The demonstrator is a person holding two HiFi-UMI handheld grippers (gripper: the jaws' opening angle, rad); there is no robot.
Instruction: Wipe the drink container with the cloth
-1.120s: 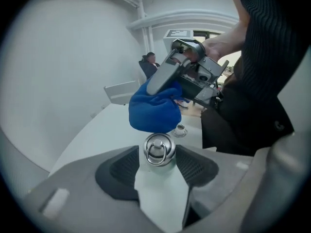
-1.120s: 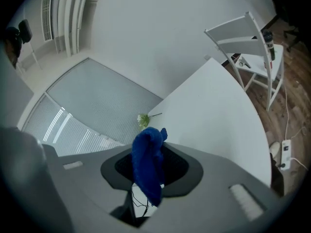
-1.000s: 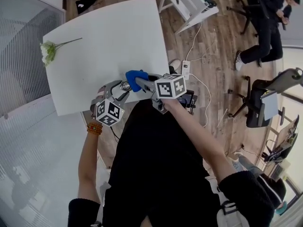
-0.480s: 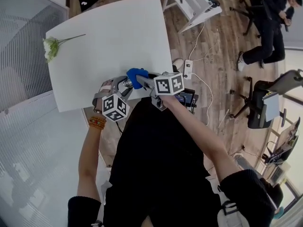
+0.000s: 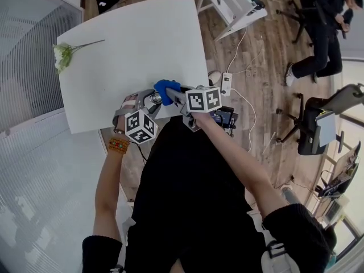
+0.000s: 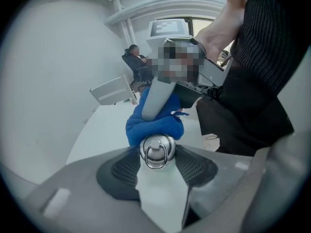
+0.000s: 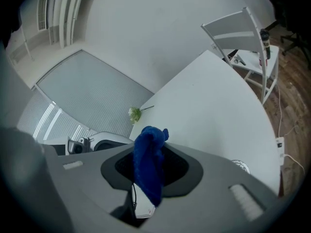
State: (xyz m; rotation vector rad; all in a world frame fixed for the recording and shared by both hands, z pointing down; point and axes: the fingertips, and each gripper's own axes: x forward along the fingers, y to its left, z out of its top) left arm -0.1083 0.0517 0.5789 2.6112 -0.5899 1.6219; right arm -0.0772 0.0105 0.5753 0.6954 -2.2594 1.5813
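A silvery metal drink container [image 6: 157,151] with a ring on its cap is clamped between the jaws of my left gripper [image 6: 158,155]. In the head view the container [image 5: 152,99] hangs over the table's near edge, with the left gripper [image 5: 145,103] shut on it. A blue cloth [image 6: 154,125] presses against the container's far side. My right gripper [image 7: 150,174] is shut on the blue cloth [image 7: 149,161], which stands up between its jaws. Seen from the head, the cloth [image 5: 166,88] sits just past the container, and the right gripper [image 5: 175,95] meets it from the right.
The white table [image 5: 136,44] carries a white flower [image 5: 63,54] at its far left. A white chair [image 7: 241,30] stands past the table's far right corner. Cables and a power strip [image 5: 223,83] lie on the wooden floor, and a seated person [image 5: 324,27] is at far right.
The left gripper's marker cube has shifted slightly right, closer to the right gripper. The blue cloth has slid a little along the container. Both grippers keep their hold.
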